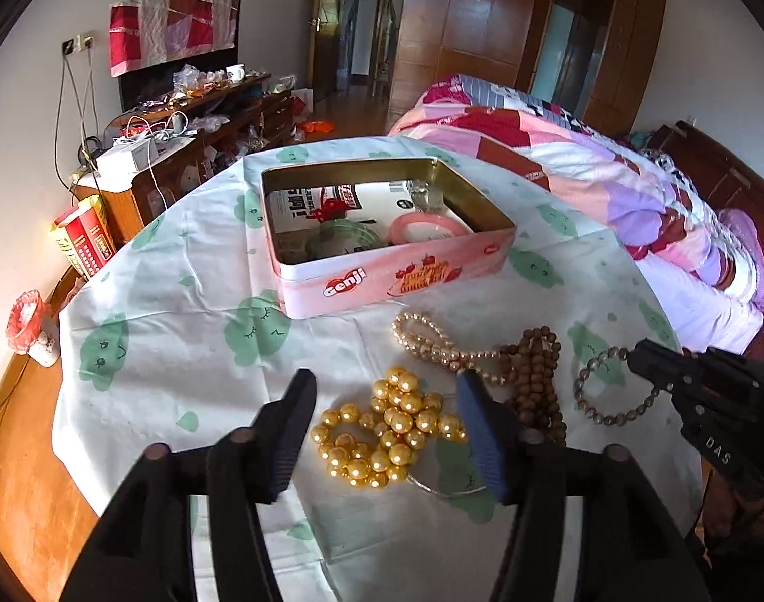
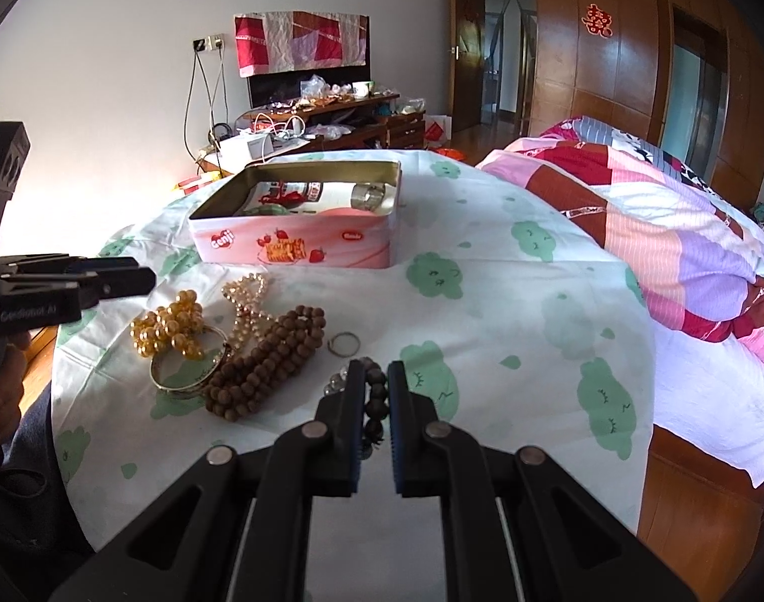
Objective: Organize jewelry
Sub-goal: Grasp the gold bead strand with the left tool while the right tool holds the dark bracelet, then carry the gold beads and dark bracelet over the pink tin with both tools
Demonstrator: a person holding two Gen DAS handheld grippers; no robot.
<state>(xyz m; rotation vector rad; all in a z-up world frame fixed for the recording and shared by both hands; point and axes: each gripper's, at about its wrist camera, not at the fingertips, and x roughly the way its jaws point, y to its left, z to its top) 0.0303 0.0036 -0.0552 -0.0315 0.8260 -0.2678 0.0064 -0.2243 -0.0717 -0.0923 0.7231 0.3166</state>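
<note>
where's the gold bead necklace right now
In the left wrist view the gold bead necklace lies heaped on the tablecloth between the open left claw, just left of the brown wooden beads.

my left gripper [image 1: 384, 426] hangs wide open over the gold beads [image 1: 389, 426] on the cloth [image 1: 181, 351]. behind them sits the open pink tin [image 1: 382, 271]. pearls [image 1: 432, 343] and brown beads [image 1: 537, 376] lie right of the gold. my right gripper [image 1: 637, 358] touches a grey bracelet [image 1: 590, 401].

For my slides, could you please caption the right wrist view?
Right gripper shut on dark bead bracelet near pink tin.
</note>
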